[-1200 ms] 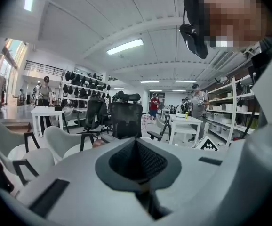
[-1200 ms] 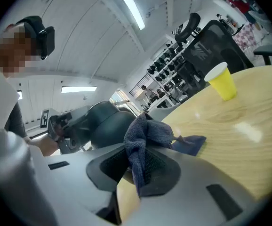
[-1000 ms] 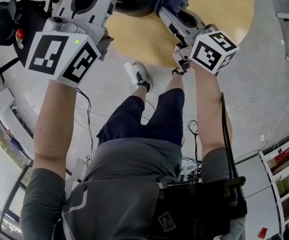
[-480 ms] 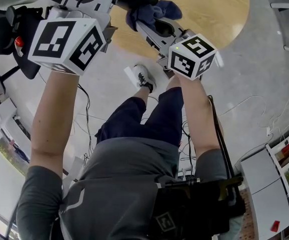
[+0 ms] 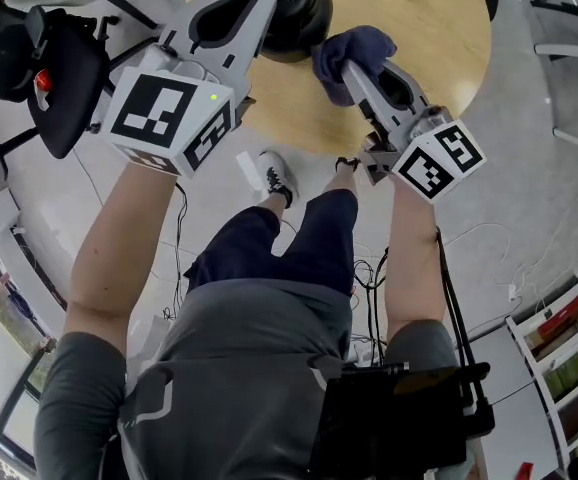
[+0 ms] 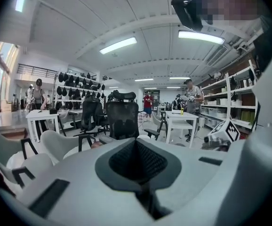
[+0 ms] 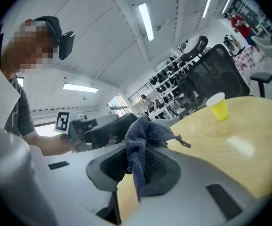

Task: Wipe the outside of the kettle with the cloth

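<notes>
The round wooden table (image 5: 439, 58) carries the black kettle (image 5: 294, 13) near its edge. My right gripper (image 5: 347, 68) pinches the blue cloth (image 5: 354, 48) just beside the kettle, bunched forward for wiping. My left gripper (image 5: 254, 3), jaws closed on nothing, waits at the kettle's other side, probably to steady it.

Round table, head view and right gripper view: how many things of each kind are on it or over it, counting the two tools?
kettle: 1
cloth: 1, pinched in the right tool
yellow cup: 1
tools: 2, the left tool and the right tool
Total: 5
</notes>
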`<state>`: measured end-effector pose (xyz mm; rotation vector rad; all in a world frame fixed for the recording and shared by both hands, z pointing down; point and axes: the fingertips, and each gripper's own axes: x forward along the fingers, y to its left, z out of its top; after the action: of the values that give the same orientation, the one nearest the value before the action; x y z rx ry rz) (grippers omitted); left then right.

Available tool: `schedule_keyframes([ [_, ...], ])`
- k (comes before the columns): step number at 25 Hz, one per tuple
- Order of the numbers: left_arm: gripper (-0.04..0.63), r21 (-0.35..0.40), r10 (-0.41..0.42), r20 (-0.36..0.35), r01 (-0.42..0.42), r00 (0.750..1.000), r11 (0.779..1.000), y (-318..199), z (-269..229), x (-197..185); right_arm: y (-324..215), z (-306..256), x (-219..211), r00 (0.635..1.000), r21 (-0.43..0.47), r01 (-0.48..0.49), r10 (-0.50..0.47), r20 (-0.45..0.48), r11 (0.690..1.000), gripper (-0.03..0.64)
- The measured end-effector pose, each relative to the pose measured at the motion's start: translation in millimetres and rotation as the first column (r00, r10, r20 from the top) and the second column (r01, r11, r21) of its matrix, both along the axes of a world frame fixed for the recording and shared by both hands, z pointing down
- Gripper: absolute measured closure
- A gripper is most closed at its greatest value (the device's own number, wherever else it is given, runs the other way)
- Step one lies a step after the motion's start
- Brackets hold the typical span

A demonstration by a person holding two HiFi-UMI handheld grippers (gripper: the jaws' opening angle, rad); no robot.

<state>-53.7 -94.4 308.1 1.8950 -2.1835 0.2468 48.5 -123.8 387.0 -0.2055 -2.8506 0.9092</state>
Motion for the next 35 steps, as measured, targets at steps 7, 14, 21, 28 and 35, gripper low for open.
schedule_keyframes([
  [7, 0.588, 0.005, -0.072, -0.017, 0.072, 0.997, 0.997, 2, -1, -4, -76, -12, -52, 0.998, 0.026, 0.068, -0.068, 0.007, 0.997, 0.54],
  [14, 0.586, -0.002, -0.149, -0.041, 0.149, 0.988, 0.989, 2, -1, -6, -89, 23, -145, 0.958, 0.029, 0.286, -0.285, -0.033, 0.958, 0.541],
  [21, 0.588, -0.034, -0.233, -0.036, 0.232, 0.972, 0.972, 8, -3, -6, -54, 67, -195, 0.852, -0.008, 0.504, -0.498, -0.161, 0.864, 0.541],
  [28, 0.586, -0.021, -0.261, -0.034, 0.261, 0.965, 0.965, 11, -1, -8, -31, 86, -203, 0.754, -0.037, 0.62, -0.608, -0.249, 0.784, 0.541],
  [35, 0.588, 0.043, -0.248, -0.083, 0.253, 0.965, 0.967, 2, -12, -8, -33, 95, -192, 0.7, -0.183, 0.613, -0.636, -0.326, 0.769, 0.541],
])
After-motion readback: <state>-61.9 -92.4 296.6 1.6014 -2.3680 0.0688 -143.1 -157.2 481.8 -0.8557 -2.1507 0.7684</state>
